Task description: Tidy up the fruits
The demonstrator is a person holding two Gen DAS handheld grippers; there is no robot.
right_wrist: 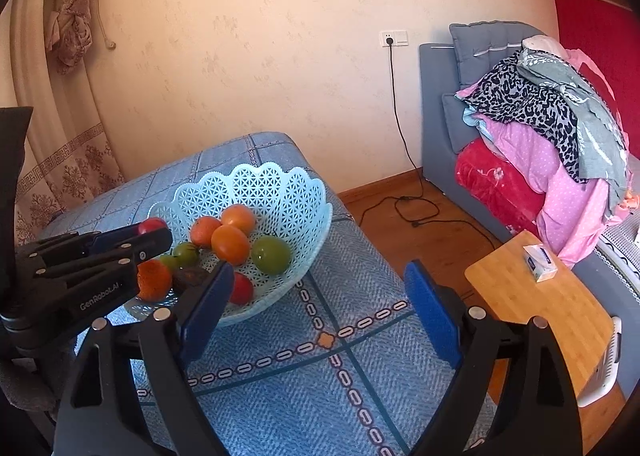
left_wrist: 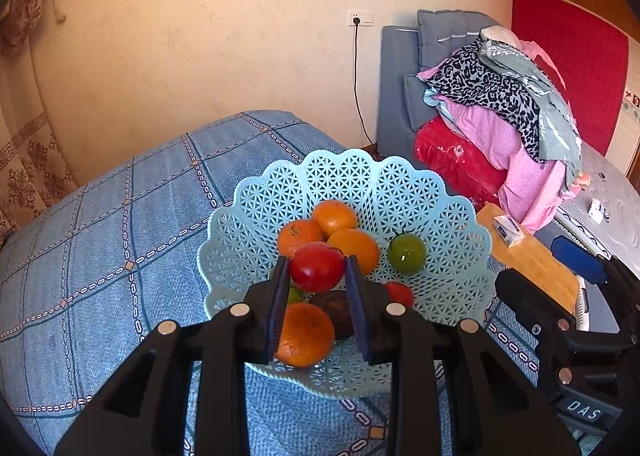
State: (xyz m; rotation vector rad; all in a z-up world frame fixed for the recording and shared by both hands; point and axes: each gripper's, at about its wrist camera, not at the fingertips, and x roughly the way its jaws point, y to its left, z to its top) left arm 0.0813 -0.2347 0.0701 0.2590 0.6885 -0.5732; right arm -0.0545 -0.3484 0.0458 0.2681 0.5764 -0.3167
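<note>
My left gripper (left_wrist: 317, 270) is shut on a red tomato (left_wrist: 317, 267) and holds it over the light blue lattice basket (left_wrist: 340, 175). The basket holds several oranges (left_wrist: 335, 216), a green tomato (left_wrist: 406, 253), another red tomato (left_wrist: 400, 293) and a dark brown fruit (left_wrist: 335, 311). In the right wrist view the basket (right_wrist: 276, 183) sits at the left, with the left gripper (right_wrist: 154, 232) and its red tomato (right_wrist: 151, 224) above the basket's left rim. My right gripper (right_wrist: 320, 304) is open and empty, right of the basket over the blue cloth.
The basket stands on a table with a blue patterned cloth (right_wrist: 320, 376). A small wooden side table (right_wrist: 536, 312) with a small box (right_wrist: 540, 262) stands to the right. A grey sofa with piled clothes (right_wrist: 560, 127) is beyond it. A black cable (right_wrist: 404, 199) lies on the floor.
</note>
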